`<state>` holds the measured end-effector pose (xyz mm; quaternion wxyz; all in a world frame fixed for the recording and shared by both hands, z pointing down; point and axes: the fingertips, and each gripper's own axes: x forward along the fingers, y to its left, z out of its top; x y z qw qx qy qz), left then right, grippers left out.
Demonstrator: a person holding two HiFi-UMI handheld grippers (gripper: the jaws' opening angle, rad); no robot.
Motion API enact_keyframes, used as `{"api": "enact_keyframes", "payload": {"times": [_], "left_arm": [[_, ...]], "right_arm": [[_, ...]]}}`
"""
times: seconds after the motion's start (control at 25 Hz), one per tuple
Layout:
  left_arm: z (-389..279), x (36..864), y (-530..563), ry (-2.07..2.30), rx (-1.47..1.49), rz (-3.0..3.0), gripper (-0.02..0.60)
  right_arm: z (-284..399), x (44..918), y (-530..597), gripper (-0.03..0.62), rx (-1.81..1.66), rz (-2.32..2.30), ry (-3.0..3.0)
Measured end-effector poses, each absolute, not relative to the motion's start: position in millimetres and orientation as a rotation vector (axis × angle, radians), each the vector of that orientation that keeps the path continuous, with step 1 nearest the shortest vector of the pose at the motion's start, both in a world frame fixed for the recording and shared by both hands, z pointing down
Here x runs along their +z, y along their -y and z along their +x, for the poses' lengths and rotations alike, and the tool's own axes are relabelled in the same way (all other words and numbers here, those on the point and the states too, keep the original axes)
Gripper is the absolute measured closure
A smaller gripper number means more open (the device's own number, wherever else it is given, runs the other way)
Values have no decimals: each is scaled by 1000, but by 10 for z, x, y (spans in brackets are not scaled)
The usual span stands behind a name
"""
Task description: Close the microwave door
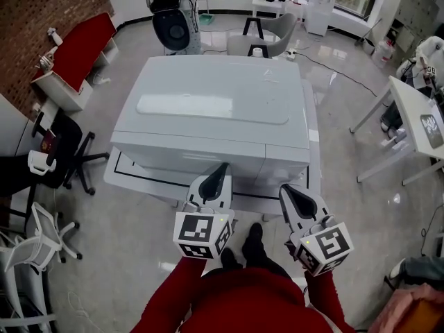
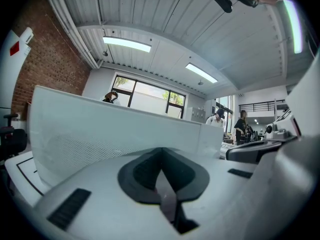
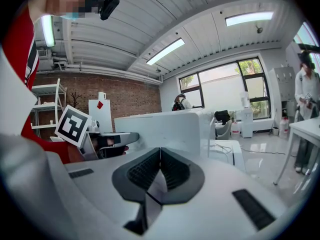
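The white microwave (image 1: 211,106) stands on a low white base (image 1: 119,175) straight ahead in the head view. Its door (image 1: 191,159) lies flush with the front face, beside the control panel (image 1: 286,168). My left gripper (image 1: 223,168) hovers just in front of the door, jaws shut on nothing. My right gripper (image 1: 285,189) hangs before the control panel, also shut and empty. In the left gripper view the left gripper (image 2: 161,156) faces the door's meshed window (image 2: 95,139). The right gripper (image 3: 160,156) looks at the microwave's right corner (image 3: 165,129), with the left gripper (image 3: 107,140) beside it.
A white table (image 1: 416,113) stands to the right and black office chairs (image 1: 59,158) to the left. A red bench (image 1: 80,47) lines the brick wall. A grey chair (image 1: 267,37) sits behind the microwave. People stand far off in both gripper views.
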<state>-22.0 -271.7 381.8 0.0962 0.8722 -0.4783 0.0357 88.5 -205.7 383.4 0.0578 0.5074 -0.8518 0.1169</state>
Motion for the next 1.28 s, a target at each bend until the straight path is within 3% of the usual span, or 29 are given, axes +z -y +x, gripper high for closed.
{"api": "enact_keyframes", "payload": {"times": [0.64, 1.28], "left_arm": [[-197, 3580, 2141, 924, -49, 2838, 571], [-645, 3796, 1665, 1007, 37, 2794, 571]], "right_arm": [[752, 3615, 1858, 579, 359, 1439, 2760], [562, 3612, 1590, 580, 251, 1337, 2855]]}}
